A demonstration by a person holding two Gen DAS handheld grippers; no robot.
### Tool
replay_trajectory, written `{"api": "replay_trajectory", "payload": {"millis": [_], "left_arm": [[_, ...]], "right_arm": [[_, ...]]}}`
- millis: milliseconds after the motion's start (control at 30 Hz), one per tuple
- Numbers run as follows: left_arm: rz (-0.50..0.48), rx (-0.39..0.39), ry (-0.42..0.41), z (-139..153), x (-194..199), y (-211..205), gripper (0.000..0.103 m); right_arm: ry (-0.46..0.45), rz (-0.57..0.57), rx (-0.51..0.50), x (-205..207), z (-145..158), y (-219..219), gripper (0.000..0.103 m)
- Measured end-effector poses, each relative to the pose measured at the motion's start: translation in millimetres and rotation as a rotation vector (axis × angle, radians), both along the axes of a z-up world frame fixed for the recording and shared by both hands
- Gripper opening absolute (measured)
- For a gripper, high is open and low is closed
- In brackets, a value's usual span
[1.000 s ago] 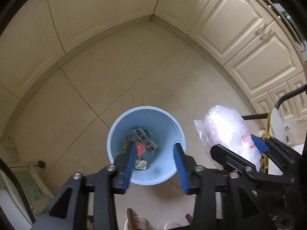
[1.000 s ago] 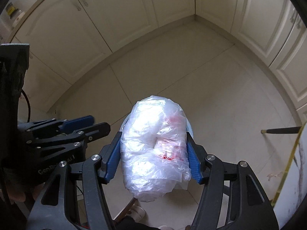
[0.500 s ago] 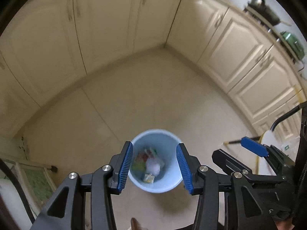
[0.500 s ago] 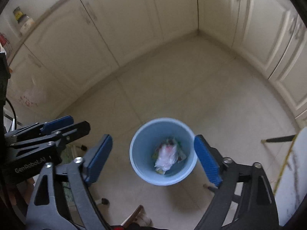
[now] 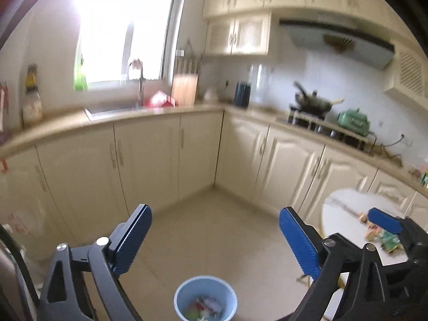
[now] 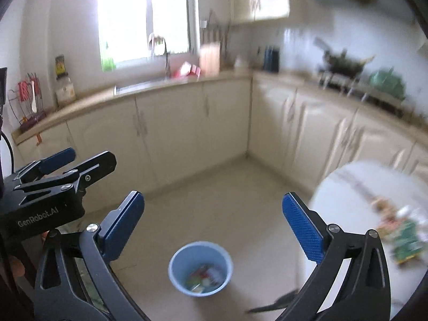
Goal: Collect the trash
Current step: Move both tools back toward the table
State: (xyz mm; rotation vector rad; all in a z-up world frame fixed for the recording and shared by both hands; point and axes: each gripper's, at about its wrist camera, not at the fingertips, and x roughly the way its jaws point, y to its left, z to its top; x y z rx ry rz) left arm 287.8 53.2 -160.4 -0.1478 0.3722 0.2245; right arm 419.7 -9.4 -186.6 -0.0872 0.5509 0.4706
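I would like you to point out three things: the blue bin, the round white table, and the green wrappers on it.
blue bin (image 6: 175,260): right wrist view, left rim.
round white table (image 5: 345,211): left wrist view, bare top.
green wrappers (image 6: 406,244): right wrist view, middle of the blurred pile.

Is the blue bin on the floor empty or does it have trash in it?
It has trash in it. The blue bin stands upright on the floor, with wrappers covering its bottom.

Trash lies in the bin, table to its right.
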Motion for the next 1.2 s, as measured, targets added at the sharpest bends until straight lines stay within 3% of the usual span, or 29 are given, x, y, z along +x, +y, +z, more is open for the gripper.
{"api": "replay_trajectory", "payload": {"millis": [167,433,567,600,800,933,1200], "left_arm": [[0.085,0.148,-0.109,23.5,-47.6,-79.1,0.102],[-0.031,0.164,-0.198,37.1,-101.4,-169.1,0.102],[-0.080,0.175,-0.249,35.0,-136.8,-187.1,0.102],[-0.088,0.176,-0.253,25.5,-156.4,-159.1,0.102],[-0.161,0.203,-0.272,-0.9,-196.8,-157.3,0.102],[-0.215,0.204,-0.252,3.8,-182.4,-160.0,0.102],[-0.341,0.178,-0.141,37.3,-68.0,-177.7,0.102]], "right_arm": [[-0.156,-0.089,0.012,-61.2,58.3,-43.4,0.103],[-0.306,-0.213,0.061,-136.8,114.2,-110.8,0.103],[-0.342,-0.268,0.095,-160.2,130.1,-146.2,0.103],[-0.349,-0.280,0.099,-163.9,131.8,-154.0,0.103],[-0.374,-0.372,0.116,-182.0,140.6,-204.0,0.103],[-0.388,-0.439,0.107,-189.3,145.5,-239.3,0.103],[-0.340,-0.633,0.054,-168.9,150.6,-327.7,0.103]]}}
